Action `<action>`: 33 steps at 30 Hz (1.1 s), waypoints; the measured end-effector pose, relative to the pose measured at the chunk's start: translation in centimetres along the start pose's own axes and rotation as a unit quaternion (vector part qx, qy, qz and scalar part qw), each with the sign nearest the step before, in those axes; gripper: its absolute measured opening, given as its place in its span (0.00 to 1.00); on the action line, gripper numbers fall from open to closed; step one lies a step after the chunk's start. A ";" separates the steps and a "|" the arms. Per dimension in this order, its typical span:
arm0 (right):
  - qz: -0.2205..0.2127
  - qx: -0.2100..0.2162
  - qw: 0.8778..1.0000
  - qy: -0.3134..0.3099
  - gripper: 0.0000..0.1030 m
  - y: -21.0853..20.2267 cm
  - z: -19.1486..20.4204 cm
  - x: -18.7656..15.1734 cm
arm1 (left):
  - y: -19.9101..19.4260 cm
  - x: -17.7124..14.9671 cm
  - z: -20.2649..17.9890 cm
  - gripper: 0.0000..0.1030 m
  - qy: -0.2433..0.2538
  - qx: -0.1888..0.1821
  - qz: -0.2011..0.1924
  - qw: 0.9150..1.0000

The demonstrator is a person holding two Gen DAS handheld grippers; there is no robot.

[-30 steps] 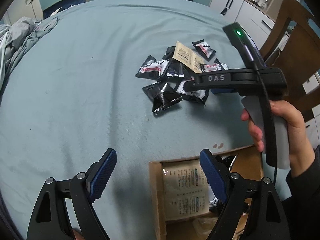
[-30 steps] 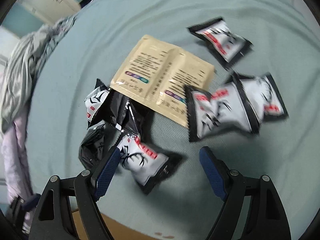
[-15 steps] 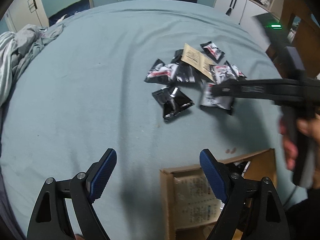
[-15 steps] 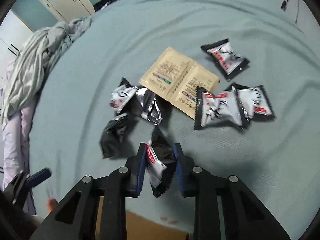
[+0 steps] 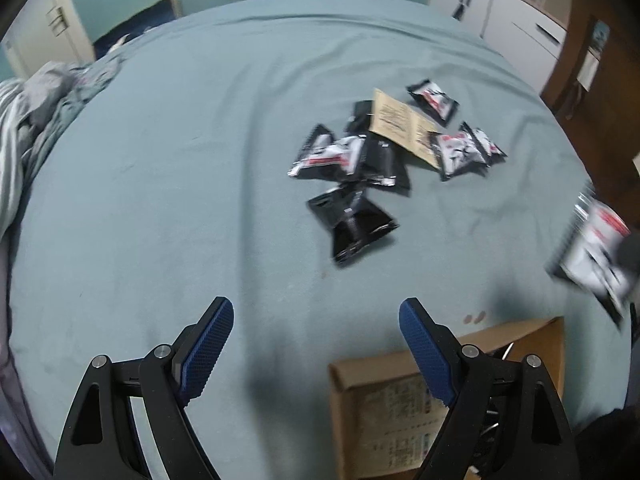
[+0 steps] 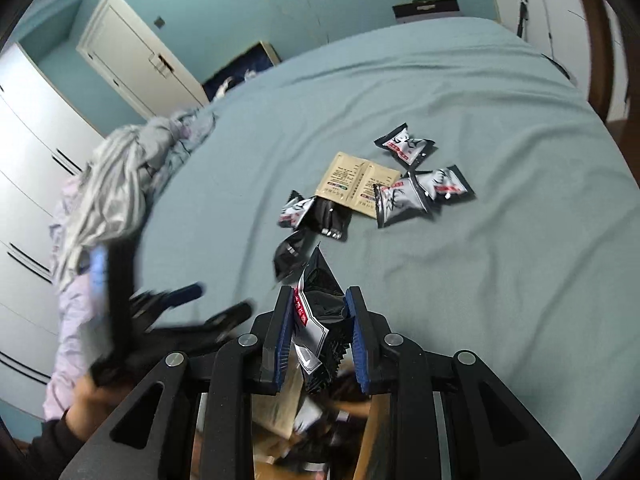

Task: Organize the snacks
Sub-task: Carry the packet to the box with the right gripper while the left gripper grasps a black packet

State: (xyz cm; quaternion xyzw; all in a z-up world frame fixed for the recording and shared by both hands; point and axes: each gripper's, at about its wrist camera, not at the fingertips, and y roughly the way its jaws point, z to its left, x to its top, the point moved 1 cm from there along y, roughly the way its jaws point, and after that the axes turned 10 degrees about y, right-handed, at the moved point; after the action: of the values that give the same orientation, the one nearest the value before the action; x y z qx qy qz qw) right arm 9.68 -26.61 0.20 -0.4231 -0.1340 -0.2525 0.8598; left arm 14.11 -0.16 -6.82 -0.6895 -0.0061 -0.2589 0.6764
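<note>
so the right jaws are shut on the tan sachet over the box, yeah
Not the tan sachet: it lies on the bed among the packets. The right wrist view shows the right gripper shut on a black and white snack packet over the box.

left gripper (image 5: 316, 330): black triangular-cutout arms, silver screws, blue ribbed pads. right gripper (image 6: 320, 336): the same black frame and blue pads. the person's sleeve (image 6: 48, 446) is dark.
</note>
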 end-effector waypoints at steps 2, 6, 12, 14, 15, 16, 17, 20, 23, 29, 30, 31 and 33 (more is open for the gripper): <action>-0.011 0.013 1.000 0.009 0.23 -1.9 -0.8 -1.4 | 0.9 1.0 -0.6 0.83 0.010 -0.008 0.010 1.000; -0.025 0.020 0.999 0.014 0.23 -4.7 -2.3 -5.6 | 3.1 3.0 -0.9 0.83 0.002 -0.040 0.037 0.999; 0.007 0.031 0.998 0.047 0.23 -4.8 -3.9 -8.1 | 7.1 6.4 -1.0 0.83 -0.028 -0.067 0.065 0.995; -0.003 0.018 0.999 0.039 0.23 -4.2 -3.7 -7.6 | 8.8 6.8 -0.9 0.82 -0.044 -0.075 0.088 0.992; -0.004 0.013 0.999 0.035 0.23 -3.7 -3.6 -7.5 | 9.4 6.8 -0.8 0.81 -0.052 -0.084 0.095 0.991; -0.003 0.010 0.999 0.032 0.23 -3.2 -3.6 -7.3 | 9.9 6.7 -0.8 0.77 -0.058 -0.090 0.102 0.989; -0.001 0.008 1.000 0.029 0.23 -3.0 -3.4 -7.5 | 10.0 6.7 -0.8 0.68 -0.056 -0.076 0.104 0.990; 0.008 -0.001 1.000 0.009 0.23 -2.0 -2.3 -7.5 | 9.3 6.6 -0.8 0.45 -0.046 -0.060 0.097 0.992; 0.004 0.001 1.000 -0.014 0.23 -1.6 -0.9 -7.6 | 8.7 5.9 -0.1 0.44 -0.072 -0.097 0.094 0.988; -0.005 -0.001 1.000 -0.016 0.23 -1.5 -0.7 -7.7 | 4.9 3.1 0.0 0.43 -0.072 -0.080 0.067 0.992; -0.007 -0.001 1.000 -0.014 0.23 -1.6 -0.8 -7.8 | 3.9 2.7 -0.3 0.43 -0.065 -0.073 0.058 0.994; -0.010 -0.001 1.000 -0.012 0.23 -1.8 -0.8 -7.8 | 2.5 2.1 -0.6 0.43 -0.057 -0.065 0.044 0.995; -0.014 -0.001 1.000 -0.010 0.23 -1.9 -1.0 -7.7 | 0.4 1.1 -1.1 0.43 -0.046 -0.054 0.022 0.997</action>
State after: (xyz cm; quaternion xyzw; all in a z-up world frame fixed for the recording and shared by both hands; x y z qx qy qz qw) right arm 2.17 -25.89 -2.53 -0.4250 -0.1484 -0.2601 0.8542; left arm 14.82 -1.59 -6.83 -0.7362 -0.0078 -0.2124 0.6425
